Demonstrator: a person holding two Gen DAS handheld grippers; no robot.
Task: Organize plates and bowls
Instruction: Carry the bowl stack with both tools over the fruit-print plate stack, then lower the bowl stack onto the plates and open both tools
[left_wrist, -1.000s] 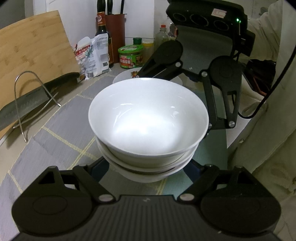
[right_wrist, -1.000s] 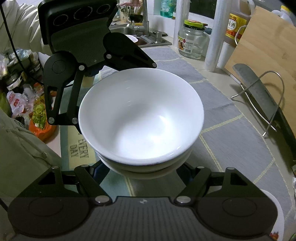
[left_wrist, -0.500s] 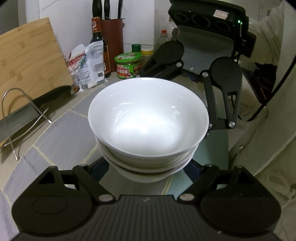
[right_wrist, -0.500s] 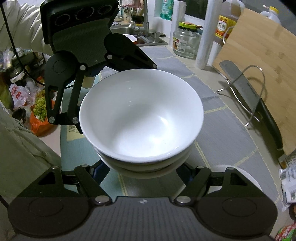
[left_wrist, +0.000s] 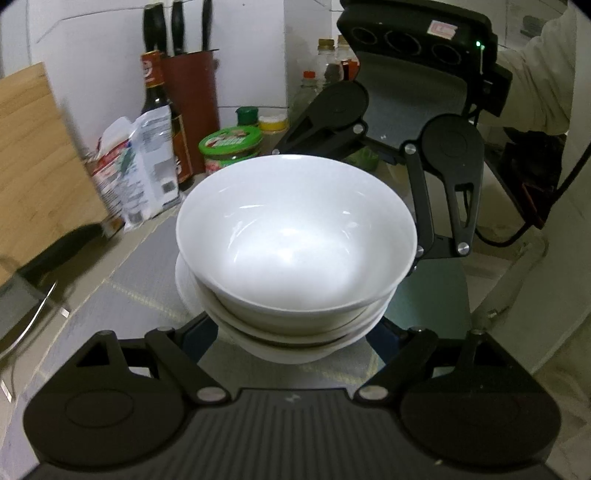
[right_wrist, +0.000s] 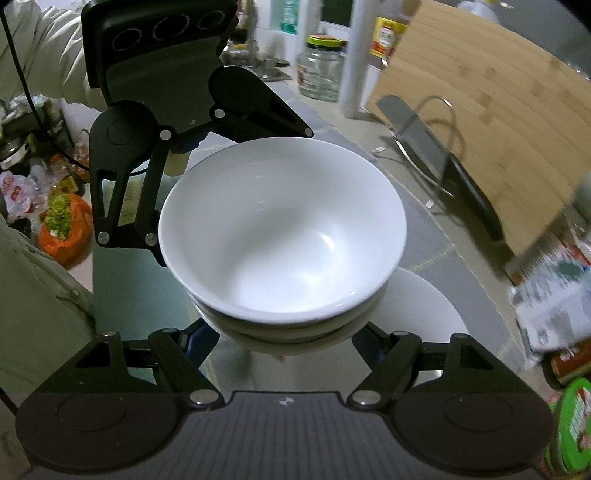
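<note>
The bowl stack (left_wrist: 295, 258) is clamped between left gripper (left_wrist: 291, 343) and right gripper (right_wrist: 284, 339), above the mat.

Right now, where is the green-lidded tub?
In the left wrist view the green-lidded tub stands on the counter behind the stack of white bowls, left of centre, between the dark sauce bottle and the yellow-capped jar.

Bowl stack (left_wrist: 295, 251) carried sideways, apparently above plate (right_wrist: 424, 306).
</note>
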